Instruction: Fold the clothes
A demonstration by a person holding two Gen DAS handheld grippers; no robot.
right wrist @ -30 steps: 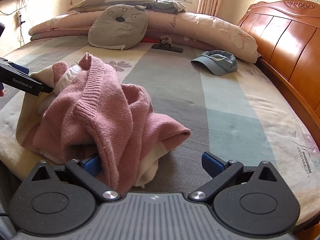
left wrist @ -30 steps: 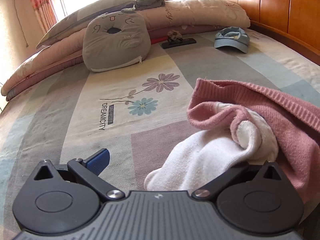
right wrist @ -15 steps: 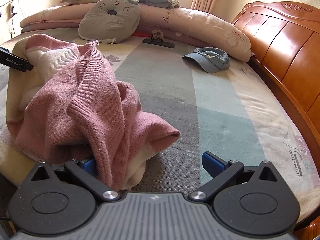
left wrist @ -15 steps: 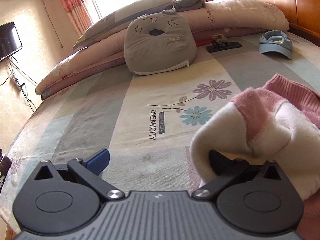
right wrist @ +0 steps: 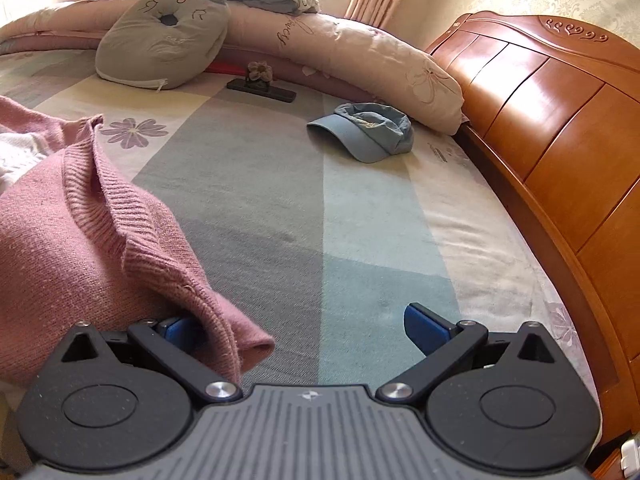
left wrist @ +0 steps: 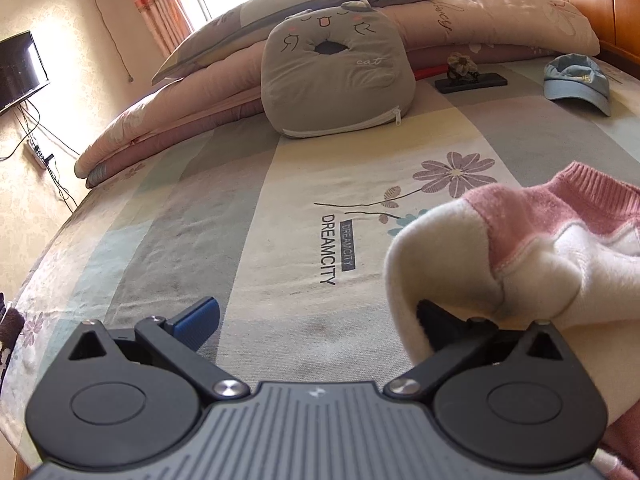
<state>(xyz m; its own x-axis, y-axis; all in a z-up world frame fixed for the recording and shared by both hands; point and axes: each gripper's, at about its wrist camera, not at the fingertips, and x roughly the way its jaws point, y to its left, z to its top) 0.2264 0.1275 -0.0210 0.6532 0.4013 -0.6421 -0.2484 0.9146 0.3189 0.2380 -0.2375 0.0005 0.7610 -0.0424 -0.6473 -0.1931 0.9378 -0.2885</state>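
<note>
Compared with a second ago, both grippers are lifting the pink sweater (right wrist: 76, 220) higher off the bed (right wrist: 280, 200), on the near side of the cat cushion (left wrist: 336, 76). Left gripper (left wrist: 316, 320) is standing spread, cream lining draping over its right finger only. Right gripper (right wrist: 300, 324) is likewise spread, knit hanging over its left finger. Since neither is pinching anything, the sweater is probably risking sliding off and bunching.

Both left tongs (left wrist: 316, 312) and right tongs (right wrist: 300, 320) gape wide.
</note>
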